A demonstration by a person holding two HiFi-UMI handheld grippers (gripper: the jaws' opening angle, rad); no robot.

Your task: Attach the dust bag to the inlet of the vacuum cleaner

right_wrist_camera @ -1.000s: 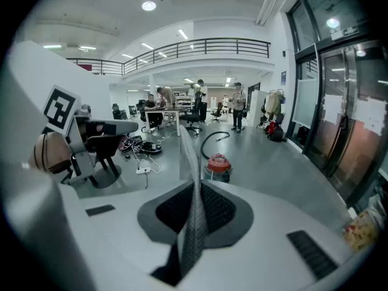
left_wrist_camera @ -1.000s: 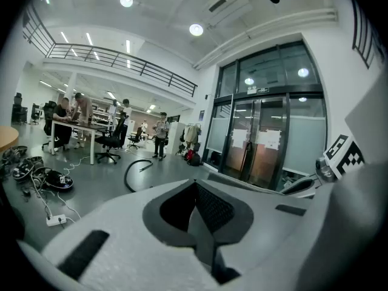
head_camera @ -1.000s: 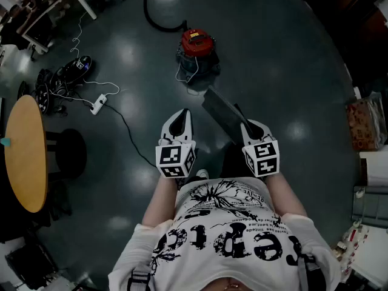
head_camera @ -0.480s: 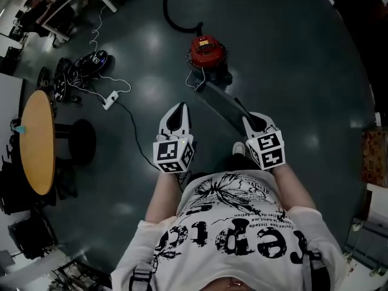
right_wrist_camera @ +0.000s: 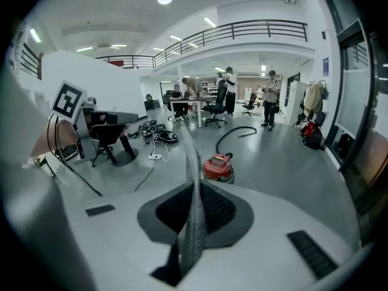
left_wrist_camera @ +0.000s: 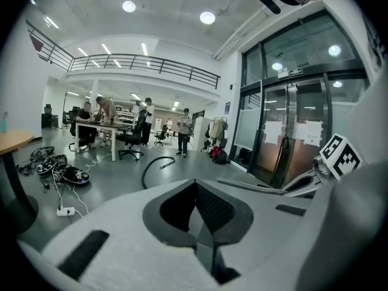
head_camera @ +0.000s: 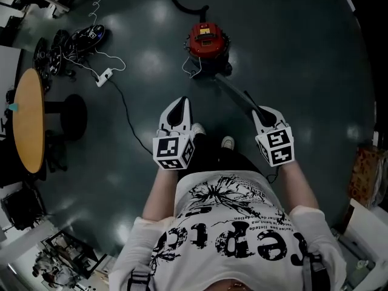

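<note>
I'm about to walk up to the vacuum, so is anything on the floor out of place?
Yes. A power strip and loose cables trail across the floor left of the red vacuum cleaner, and a black hose curls beyond it. Possible trip hazards.

**Dark floor from above, bright hall from the sides**

The head view is dim. The floor (head_camera: 315,53) is dark grey, with soft white spots of glare at 11 o'clock. The white shirt (head_camera: 230,235) at 6 o'clock is the brightest part. The picture is round, and its corners are black.

Both gripper views are much brighter. Round ceiling lights (left_wrist_camera: 207,17) shine at 12 o'clock in each. In the left gripper view, lamps glint in the glass doors (left_wrist_camera: 285,132) at 3 o'clock. Straight things like the railing (left_wrist_camera: 145,59) look bent, and the edges go dark. The left gripper (left_wrist_camera: 197,193) looks soft and fuzzy at 6 o'clock, close to the camera.
</note>
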